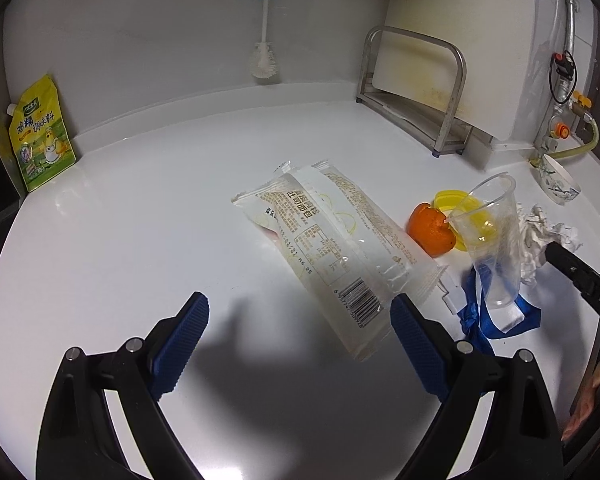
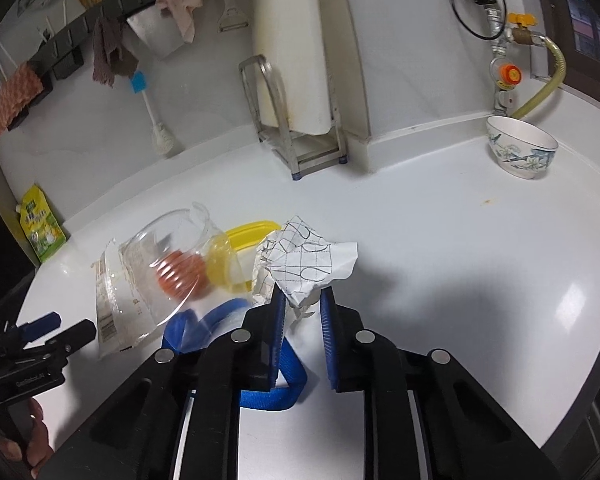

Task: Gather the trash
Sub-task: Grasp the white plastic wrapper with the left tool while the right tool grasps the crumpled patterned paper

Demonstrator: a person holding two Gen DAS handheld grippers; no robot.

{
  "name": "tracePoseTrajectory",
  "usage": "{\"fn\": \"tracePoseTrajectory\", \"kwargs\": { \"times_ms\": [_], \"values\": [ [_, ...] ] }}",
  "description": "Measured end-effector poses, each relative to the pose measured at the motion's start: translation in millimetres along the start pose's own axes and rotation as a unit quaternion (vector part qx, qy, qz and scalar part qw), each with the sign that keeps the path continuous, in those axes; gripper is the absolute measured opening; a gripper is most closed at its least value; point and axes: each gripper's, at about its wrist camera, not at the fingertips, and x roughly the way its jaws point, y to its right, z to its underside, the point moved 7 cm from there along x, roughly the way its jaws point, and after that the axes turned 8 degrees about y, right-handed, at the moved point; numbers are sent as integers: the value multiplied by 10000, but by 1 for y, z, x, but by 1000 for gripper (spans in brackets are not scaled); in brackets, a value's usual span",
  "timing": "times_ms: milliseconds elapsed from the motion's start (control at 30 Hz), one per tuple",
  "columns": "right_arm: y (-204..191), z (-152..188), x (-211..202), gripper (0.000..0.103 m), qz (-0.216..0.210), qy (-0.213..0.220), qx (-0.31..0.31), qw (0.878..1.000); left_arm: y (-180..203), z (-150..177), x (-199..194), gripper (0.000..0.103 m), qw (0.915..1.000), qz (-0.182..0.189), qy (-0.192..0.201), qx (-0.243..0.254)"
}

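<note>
A clear bread wrapper [image 1: 332, 248] lies on the white counter [image 1: 140, 220], its near end just ahead of my open, empty left gripper [image 1: 300, 316]. Right of it are an orange peel [image 1: 430, 230], a yellow lid [image 1: 452, 200], a clear plastic cup [image 1: 492, 240], a blue strap [image 1: 484, 320] and crumpled paper [image 1: 540, 232]. My right gripper [image 2: 303, 300] is shut on the crumpled paper [image 2: 308, 260], holding it over the counter. The cup [image 2: 168, 264], peel [image 2: 180, 276], lid [image 2: 252, 232], strap [image 2: 272, 392] and wrapper [image 2: 108, 312] show to its left.
A yellow seasoning pouch [image 1: 42, 136] leans on the back wall at left. A metal rack with a cutting board [image 1: 416, 92] stands at the back. A patterned bowl [image 2: 520, 148] sits at the back right near a gas valve and hose [image 2: 516, 60]. A brush [image 1: 264, 32] hangs on the wall.
</note>
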Motion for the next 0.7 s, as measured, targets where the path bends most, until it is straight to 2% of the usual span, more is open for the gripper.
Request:
{"fn": "tracePoseTrajectory", "kwargs": {
  "times_ms": [167,300,400,533,700],
  "values": [
    [5,-7,-17,16,-112,278,173,9994,-3,-3,5,91,9999,-39,-17,-150],
    [4,-14,-28,16,-121,486,82,9987,2,-5,8,91,9999,-108,-19,-74],
    [5,-13,-31,16,-174,492,113,9986,6,-7,11,91,9999,-123,-35,-82],
    [9,-11,-31,16,-222,472,234,9984,5,-12,19,91,9994,-325,-24,-96],
    [14,-14,-35,16,-242,551,333,9976,3,-12,35,91,9984,-475,-191,-230]
  ]
}}
